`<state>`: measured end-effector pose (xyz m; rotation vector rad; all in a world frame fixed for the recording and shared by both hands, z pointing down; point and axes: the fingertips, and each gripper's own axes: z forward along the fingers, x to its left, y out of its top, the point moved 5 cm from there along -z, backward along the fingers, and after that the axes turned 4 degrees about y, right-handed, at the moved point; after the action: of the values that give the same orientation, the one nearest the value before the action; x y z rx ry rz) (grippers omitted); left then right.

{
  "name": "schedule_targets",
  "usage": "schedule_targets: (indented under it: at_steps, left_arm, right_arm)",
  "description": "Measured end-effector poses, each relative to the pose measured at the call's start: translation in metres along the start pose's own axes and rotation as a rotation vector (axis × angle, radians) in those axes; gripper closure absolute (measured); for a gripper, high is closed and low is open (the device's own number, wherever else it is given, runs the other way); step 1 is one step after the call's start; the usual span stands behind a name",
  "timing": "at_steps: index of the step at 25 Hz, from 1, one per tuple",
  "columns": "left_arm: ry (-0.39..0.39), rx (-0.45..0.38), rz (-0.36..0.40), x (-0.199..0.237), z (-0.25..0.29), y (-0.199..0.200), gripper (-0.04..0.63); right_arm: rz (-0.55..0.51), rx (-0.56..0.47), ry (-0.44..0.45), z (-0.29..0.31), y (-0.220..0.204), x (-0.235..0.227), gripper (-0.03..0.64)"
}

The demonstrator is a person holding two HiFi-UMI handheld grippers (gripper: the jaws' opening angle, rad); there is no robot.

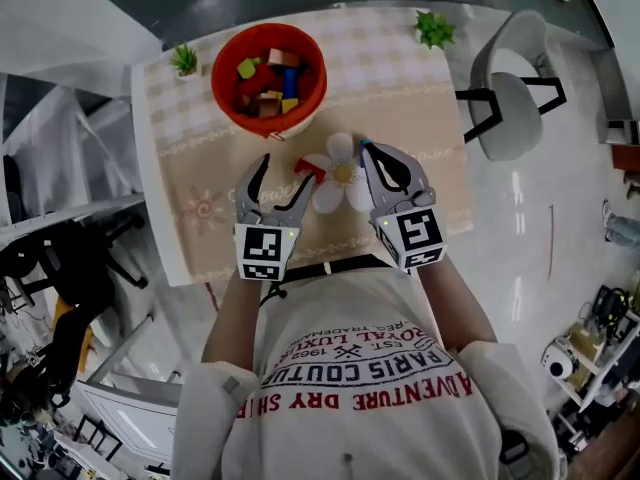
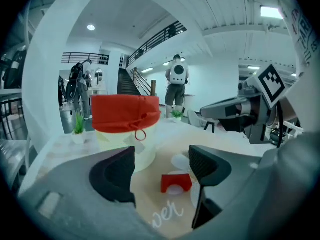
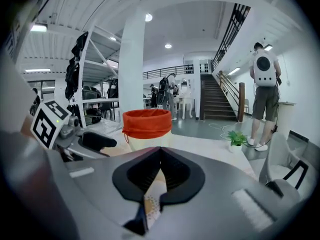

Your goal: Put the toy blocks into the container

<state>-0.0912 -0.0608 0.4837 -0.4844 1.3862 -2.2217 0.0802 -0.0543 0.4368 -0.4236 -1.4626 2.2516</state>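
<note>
The container is a red-lined bucket at the far left of the table, with several coloured blocks inside; it also shows in both gripper views. A red arch-shaped block lies on the beige mat just in front of it. My left gripper is open, and the block rests on the mat just beyond its jaws, untouched. My right gripper hovers to the right over the flower print, jaws together, nothing held.
A white flower print marks the mat between the grippers. Small potted plants stand at the far corners. A grey chair stands right of the table. People walk about in the hall behind.
</note>
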Motion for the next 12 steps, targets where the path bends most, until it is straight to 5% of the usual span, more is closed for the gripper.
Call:
schedule_targets:
  at_steps: [12]
  left_arm:
    - [-0.154,0.195,0.035,-0.036,0.042,-0.063,0.212]
  right_arm:
    - [0.031,-0.027,-0.062,0.0,-0.015,-0.006,0.617]
